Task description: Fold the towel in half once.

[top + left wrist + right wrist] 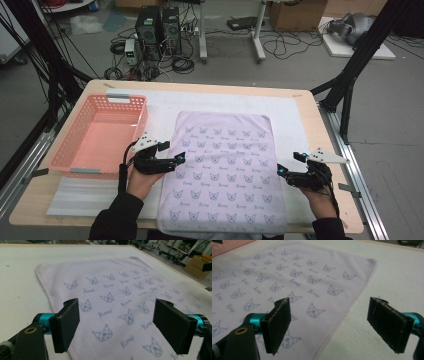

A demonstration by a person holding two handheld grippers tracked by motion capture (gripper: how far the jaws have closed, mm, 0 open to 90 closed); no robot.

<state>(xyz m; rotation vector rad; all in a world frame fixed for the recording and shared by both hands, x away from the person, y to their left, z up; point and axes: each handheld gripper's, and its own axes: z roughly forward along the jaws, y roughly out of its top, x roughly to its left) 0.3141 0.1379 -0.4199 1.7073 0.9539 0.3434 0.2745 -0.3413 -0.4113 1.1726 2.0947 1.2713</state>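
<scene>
The towel (222, 170) lies flat and unfolded on the table (310, 120) beside an empty basket (100, 135); the left gripper (172, 159) and right gripper (287, 167) gape at its side edges, holding nothing; any folding or binning seemingly remains.

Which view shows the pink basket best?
The high view: the whole pink basket sits left of the towel, with nothing in it. The right gripper view catches just a pink sliver at its top-left corner.
</scene>
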